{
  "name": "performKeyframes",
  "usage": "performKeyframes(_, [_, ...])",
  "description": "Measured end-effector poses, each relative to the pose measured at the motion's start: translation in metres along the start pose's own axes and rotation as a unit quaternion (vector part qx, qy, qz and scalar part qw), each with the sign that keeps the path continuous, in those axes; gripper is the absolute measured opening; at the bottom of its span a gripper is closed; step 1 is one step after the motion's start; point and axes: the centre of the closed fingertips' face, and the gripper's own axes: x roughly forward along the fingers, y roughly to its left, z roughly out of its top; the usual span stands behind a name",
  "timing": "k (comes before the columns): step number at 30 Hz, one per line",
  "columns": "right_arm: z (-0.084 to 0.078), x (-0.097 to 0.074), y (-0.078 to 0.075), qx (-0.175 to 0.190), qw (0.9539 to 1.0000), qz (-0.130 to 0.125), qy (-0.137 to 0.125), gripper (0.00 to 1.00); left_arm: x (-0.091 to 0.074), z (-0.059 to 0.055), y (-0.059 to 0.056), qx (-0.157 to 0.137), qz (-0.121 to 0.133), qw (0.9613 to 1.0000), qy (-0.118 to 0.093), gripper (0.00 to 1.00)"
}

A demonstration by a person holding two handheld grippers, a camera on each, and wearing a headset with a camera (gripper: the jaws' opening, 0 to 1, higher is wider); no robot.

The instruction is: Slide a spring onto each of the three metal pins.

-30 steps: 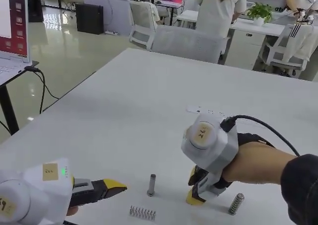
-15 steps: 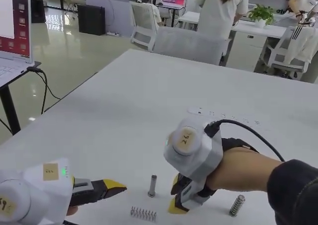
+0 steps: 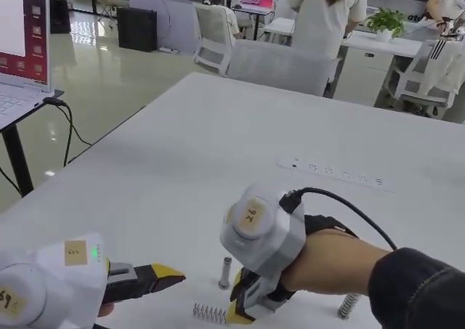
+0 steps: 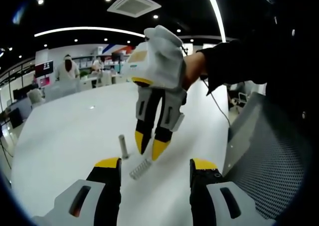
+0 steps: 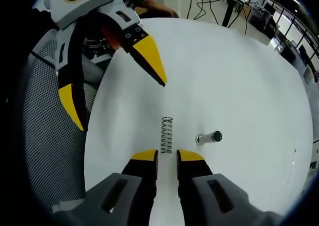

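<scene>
Right tool: the right tool [image 5: 167, 156] is hovering low over the surface [image 3: 218, 162]. Its jaws are standing a narrow gap apart and gripping nothing, with the tips pointing at the near end of the loose spring [image 5: 166, 133].
Why so narrow: the gap is looking pre-set to the thin coil, likely so that a small squeeze takes it without flicking it away.
Loose spring: it is lying flat on the surface, just beside the bare pin [image 3: 226, 271] and not touching it.
Bare pin: it is standing upright, carrying no spring. The right tool is working close to it, probably to keep the carry short.
Left tool: the left tool [image 4: 154, 166] is hanging wide open and empty. It is aiming at the pin and spring from the side, near but apart, seemingly ready to steady the pin.
Standing spring: the standing spring [image 3: 349, 306] is sitting upright beyond the right wrist and looking already seated on a pin. The pin inside is too small to tell.
Step in hand: picking up the loose spring, judging by the alignment.
</scene>
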Motion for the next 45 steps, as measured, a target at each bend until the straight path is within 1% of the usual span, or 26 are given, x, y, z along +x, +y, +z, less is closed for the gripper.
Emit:
performKeyframes(5, [-0.002,0.008,0.001,0.003,1.0,0.003,0.007,0.11,-0.001,-0.001,0.0,0.0,0.001,1.0,0.002,0.5])
performKeyframes(10, [-0.002,0.012,0.001,0.006,1.0,0.004,0.006,0.1,-0.001,-0.002,0.0,-0.001,0.001,1.0,0.003,0.49])
performKeyframes(14, [-0.003,0.017,0.002,0.004,0.9999,0.003,0.011,0.1,-0.001,-0.002,0.0,-0.001,0.001,1.0,0.004,0.49])
performKeyframes(19, [-0.004,0.019,0.001,-0.006,0.9998,-0.004,0.019,0.08,-0.002,-0.003,0.0,-0.002,0.001,1.0,0.005,0.49])
performKeyframes(24, [-0.004,0.018,0.002,-0.005,0.9998,-0.004,0.02,0.08,-0.003,-0.005,0.001,-0.003,0.002,1.0,0.005,0.49])
performKeyframes(25, [-0.003,0.017,0.002,-0.002,0.9999,-0.005,0.016,0.08,-0.003,-0.005,0.001,-0.003,0.002,1.0,0.006,0.49])
performKeyframes(31, [-0.001,0.005,0.009,-0.005,0.9998,0.0,0.017,0.08,-0.002,-0.006,0.001,-0.002,0.001,1.0,0.007,0.48])
performKeyframes(33, [0.001,-0.001,0.011,-0.009,0.9998,-0.001,0.017,0.08,-0.002,-0.005,0.001,0.0,0.0,1.0,0.007,0.48])
performKeyframes(36, [0.004,-0.011,0.016,-0.014,0.9997,0.007,0.017,0.08,-0.001,-0.004,0.001,0.001,-0.001,1.0,0.006,0.47])
performKeyframes(39, [0.008,-0.022,0.018,-0.017,0.9997,0.008,0.013,0.08,-0.001,-0.003,0.0,0.003,-0.002,1.0,0.006,0.45])
performKeyframes(42, [0.01,-0.028,0.023,-0.022,0.9996,0.012,0.011,0.08,0.0,-0.002,-0.001,0.006,-0.005,1.0,0.006,0.43])
performKeyframes(43, [0.011,-0.03,0.026,-0.026,0.9995,0.017,0.012,0.08,0.0,-0.001,-0.001,0.007,-0.005,0.9999,0.005,0.43])
performKeyframes(45, [0.012,-0.034,0.029,-0.033,0.9993,0.016,0.012,0.08,0.0,0.0,-0.001,0.008,-0.005,0.9999,0.004,0.43])
